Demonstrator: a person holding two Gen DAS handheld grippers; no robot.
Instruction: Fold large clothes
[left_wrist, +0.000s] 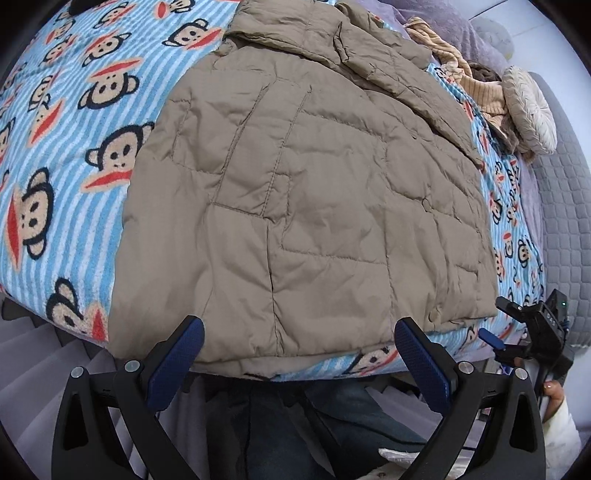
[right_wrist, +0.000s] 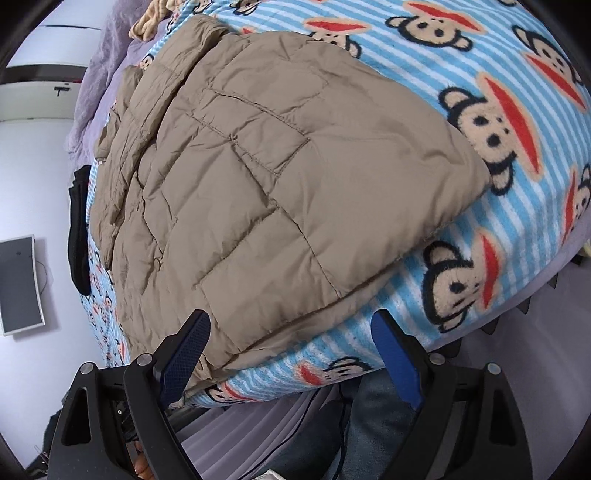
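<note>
Left wrist view: the jacket (left_wrist: 306, 206) lies on the blanket (left_wrist: 74, 122) at the bed's near edge, sleeves seemingly folded in, so the task looks partly done; a fold of the body likely remains. The left gripper (left_wrist: 299, 354) hangs spread wide and empty over the hem.

Right wrist view: the right gripper (right_wrist: 291, 347) is likewise spread and empty, poised at the jacket's near corner.
</note>
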